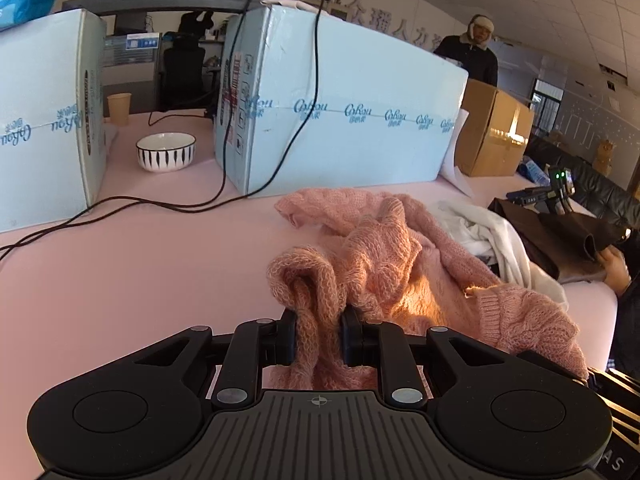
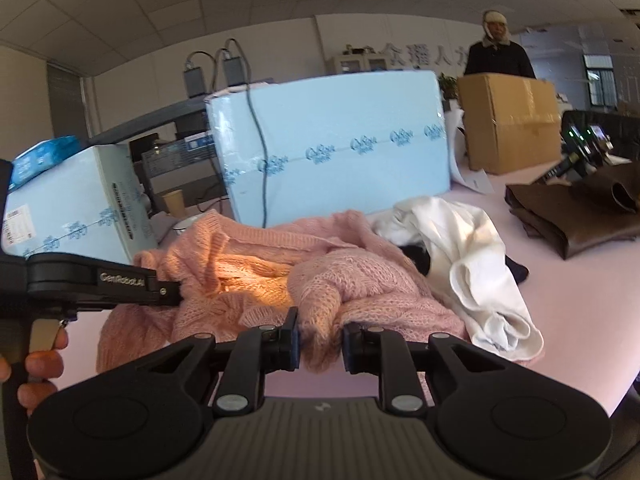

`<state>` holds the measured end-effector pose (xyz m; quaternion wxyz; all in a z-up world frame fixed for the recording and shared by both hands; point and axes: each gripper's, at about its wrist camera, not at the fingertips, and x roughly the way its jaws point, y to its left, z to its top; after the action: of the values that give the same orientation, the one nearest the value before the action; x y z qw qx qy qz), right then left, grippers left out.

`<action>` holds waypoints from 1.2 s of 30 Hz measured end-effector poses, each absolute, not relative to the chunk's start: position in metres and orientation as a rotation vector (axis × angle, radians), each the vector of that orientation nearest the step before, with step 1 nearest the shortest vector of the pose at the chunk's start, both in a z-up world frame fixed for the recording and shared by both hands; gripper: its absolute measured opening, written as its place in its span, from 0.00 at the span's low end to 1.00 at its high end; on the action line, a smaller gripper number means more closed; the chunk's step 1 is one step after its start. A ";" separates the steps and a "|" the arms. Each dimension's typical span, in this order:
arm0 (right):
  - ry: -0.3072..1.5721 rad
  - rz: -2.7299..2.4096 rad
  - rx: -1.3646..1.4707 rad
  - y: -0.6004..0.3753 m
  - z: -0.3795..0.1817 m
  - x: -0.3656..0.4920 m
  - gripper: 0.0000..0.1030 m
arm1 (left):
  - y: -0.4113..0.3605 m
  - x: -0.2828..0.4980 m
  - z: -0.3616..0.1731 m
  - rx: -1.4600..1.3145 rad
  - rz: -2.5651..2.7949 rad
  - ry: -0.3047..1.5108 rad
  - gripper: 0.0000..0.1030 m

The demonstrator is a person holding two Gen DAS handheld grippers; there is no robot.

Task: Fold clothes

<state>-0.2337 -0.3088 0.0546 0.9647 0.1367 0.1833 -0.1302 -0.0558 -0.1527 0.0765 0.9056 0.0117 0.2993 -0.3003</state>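
Observation:
A pink knit sweater (image 1: 384, 256) lies crumpled on the pink table (image 1: 140, 272). My left gripper (image 1: 319, 336) is shut on a thick fold of it near its left edge, the knit bunched between the pads. In the right wrist view the same sweater (image 2: 260, 264) spreads ahead, and my right gripper (image 2: 320, 340) has a raised fold of the knit filling the gap between its pads. The left gripper (image 2: 168, 292) enters that view from the left, held by a hand (image 2: 40, 364), its tip buried in the sweater.
A white garment (image 2: 472, 248) and a brown one (image 2: 580, 220) lie right of the sweater. Two light blue boxes (image 1: 340, 120) (image 1: 40, 120), a cardboard box (image 1: 492, 132), a striped bowl (image 1: 165, 152), a paper cup (image 1: 119, 109) and cables (image 1: 160, 202) line the back. A person (image 1: 476, 56) stands behind.

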 end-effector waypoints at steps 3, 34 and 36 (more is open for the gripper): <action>0.346 -0.220 0.244 -0.294 0.062 -0.241 0.25 | -0.139 -0.055 0.084 -0.005 -0.612 0.605 0.19; 0.608 0.664 0.117 -0.094 0.043 -0.148 0.23 | 0.050 -0.028 0.092 -0.117 -0.213 0.602 0.19; 0.663 0.685 0.114 -0.075 0.031 -0.136 0.24 | 0.065 -0.020 0.088 -0.111 -0.158 0.616 0.19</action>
<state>-0.1357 -0.0752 0.0312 0.8871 0.0550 0.3188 0.3293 -0.0199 0.0650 0.0885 0.9483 -0.0545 0.3028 -0.0776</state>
